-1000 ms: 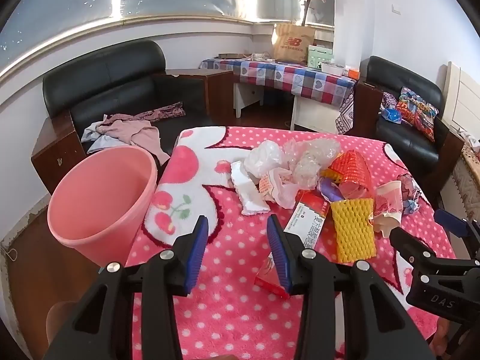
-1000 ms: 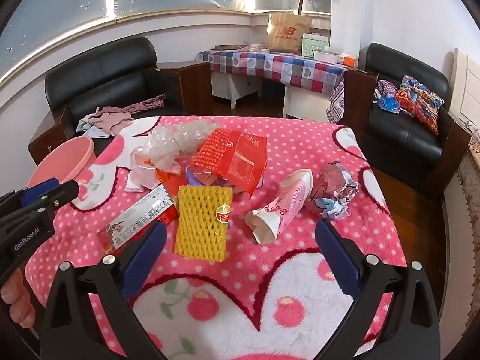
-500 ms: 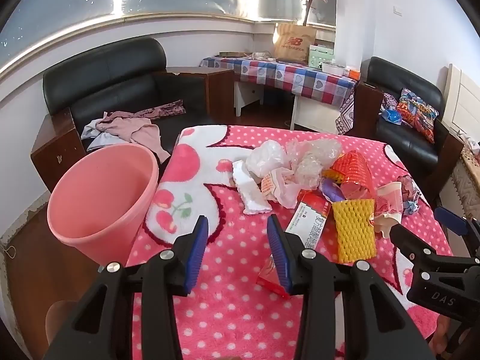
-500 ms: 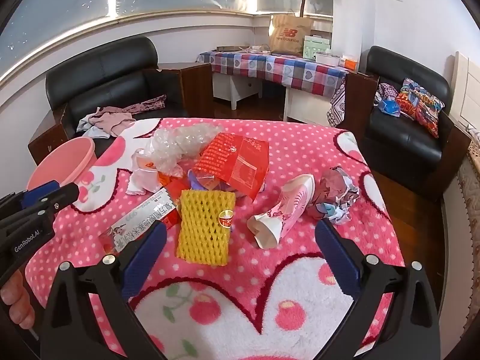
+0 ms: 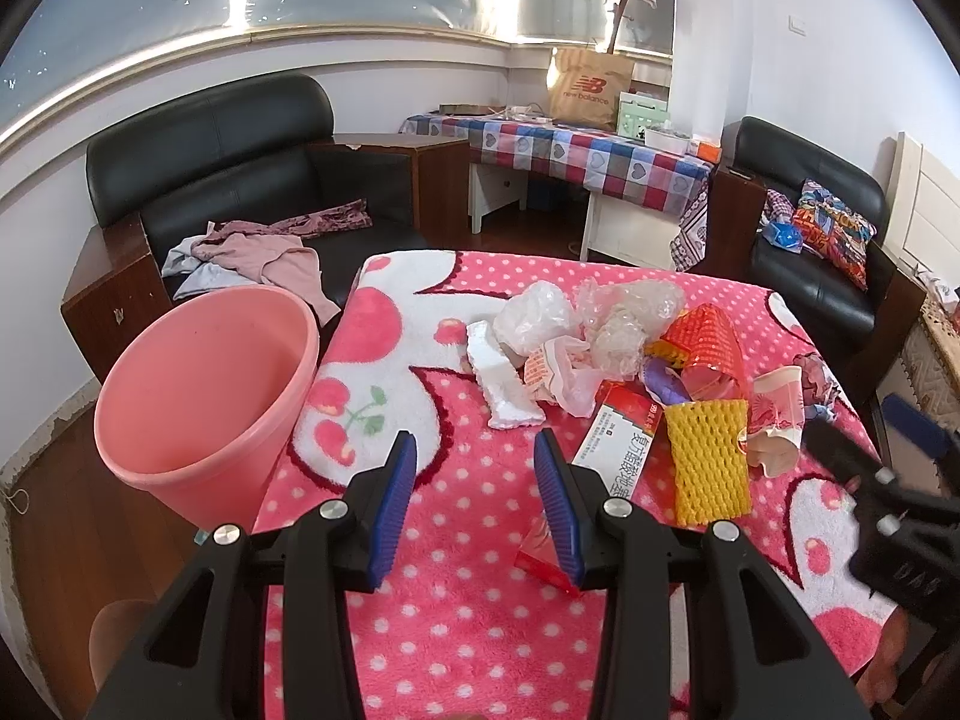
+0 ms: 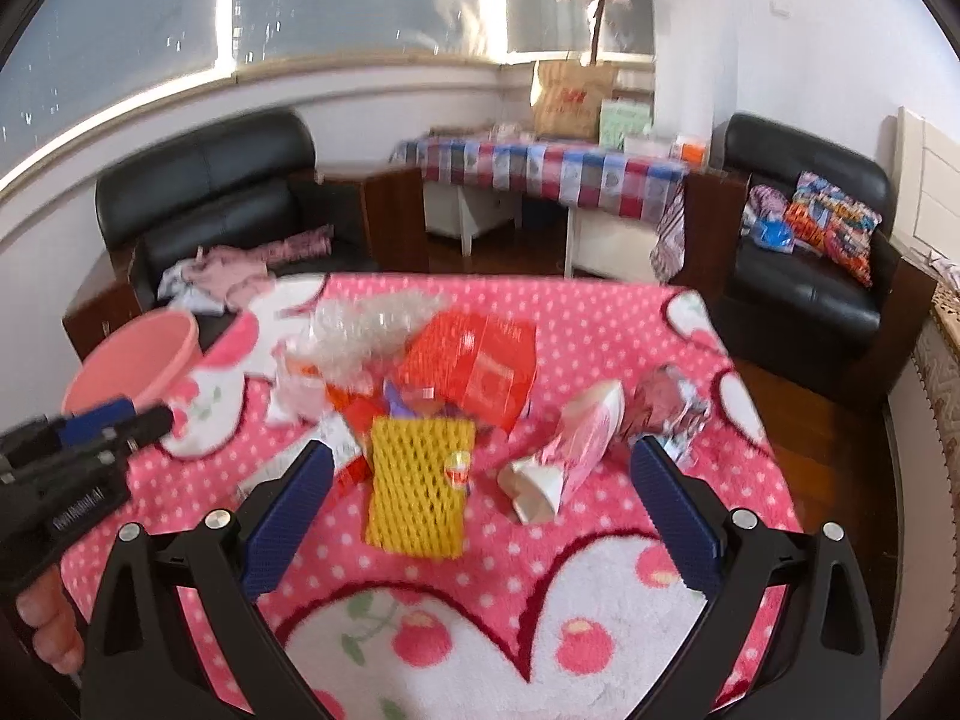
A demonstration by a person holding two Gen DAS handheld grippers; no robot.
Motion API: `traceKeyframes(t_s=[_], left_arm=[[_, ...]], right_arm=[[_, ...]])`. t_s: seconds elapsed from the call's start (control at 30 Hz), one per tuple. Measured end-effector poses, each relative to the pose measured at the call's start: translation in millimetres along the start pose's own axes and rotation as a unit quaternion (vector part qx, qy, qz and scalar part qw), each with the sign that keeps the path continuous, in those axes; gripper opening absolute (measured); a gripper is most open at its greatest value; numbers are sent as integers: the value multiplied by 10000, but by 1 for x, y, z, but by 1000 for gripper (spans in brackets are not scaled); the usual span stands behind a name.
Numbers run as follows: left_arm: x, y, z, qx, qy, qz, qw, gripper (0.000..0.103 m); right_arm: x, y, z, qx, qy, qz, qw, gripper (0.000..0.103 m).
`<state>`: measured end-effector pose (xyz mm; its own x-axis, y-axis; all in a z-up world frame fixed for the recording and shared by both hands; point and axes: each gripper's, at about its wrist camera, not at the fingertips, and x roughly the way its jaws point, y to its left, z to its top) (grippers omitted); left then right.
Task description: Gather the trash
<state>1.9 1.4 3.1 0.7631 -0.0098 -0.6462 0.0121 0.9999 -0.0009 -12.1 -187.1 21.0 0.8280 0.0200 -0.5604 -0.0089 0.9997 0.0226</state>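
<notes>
So in the left wrist view, far left of the frame there's a pink plastic bucket (image 5: 204, 408) standing right against the edge of the table, which is covered with a pink polka-dot blanket (image 5: 480, 600). Bottom centre is the left gripper (image 5: 474, 480), jaws parted a moderate way with nothing between them, hovering over bare blanket. Its right blue pad sits in front of a red and white carton (image 5: 624, 444). Just above that, centre frame, is the trash pile: a white foam strip (image 5: 501, 384), crumpled clear plastic bags (image 5: 600, 324), then a red mesh wrapper (image 5: 705, 342). Right of the carton lies a yellow foam fruit net (image 5: 708, 462), and beside it a squashed paper cup (image 5: 777, 414). The other gripper pokes in at the right edge, blurry.

Right wrist view is a bit smeared. Bucket (image 6: 132, 360) sits at middle left, past the table edge. The right gripper (image 6: 480, 504) is at the bottom with jaws spread wide, empty, and framed between them are the fruit net (image 6: 420, 486) and the paper cup (image 6: 570, 450) lying on its side. A crumpled foil-looking wrapper (image 6: 666, 408) sits just right of the cup. Red packet (image 6: 474, 366) is behind them, mid frame
</notes>
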Motion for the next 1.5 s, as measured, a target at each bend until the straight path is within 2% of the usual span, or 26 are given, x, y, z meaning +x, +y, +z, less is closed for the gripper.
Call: traceKeyframes(t_s=[0.1,0.23,1.5], left_arm=[[-1,0,0,-4,-2,-1,10000,41],[-1,1,0,-6,0,-8,10000,41],[-2,2,-3,-24,9,-16,10000,41]], right_arm=[[-11,0,5,-18,-324,-77,9994,100],[-14,2,7,-51,-392,-96,9992,100],[-10,0,4,15,-275,-95,9996,100]])
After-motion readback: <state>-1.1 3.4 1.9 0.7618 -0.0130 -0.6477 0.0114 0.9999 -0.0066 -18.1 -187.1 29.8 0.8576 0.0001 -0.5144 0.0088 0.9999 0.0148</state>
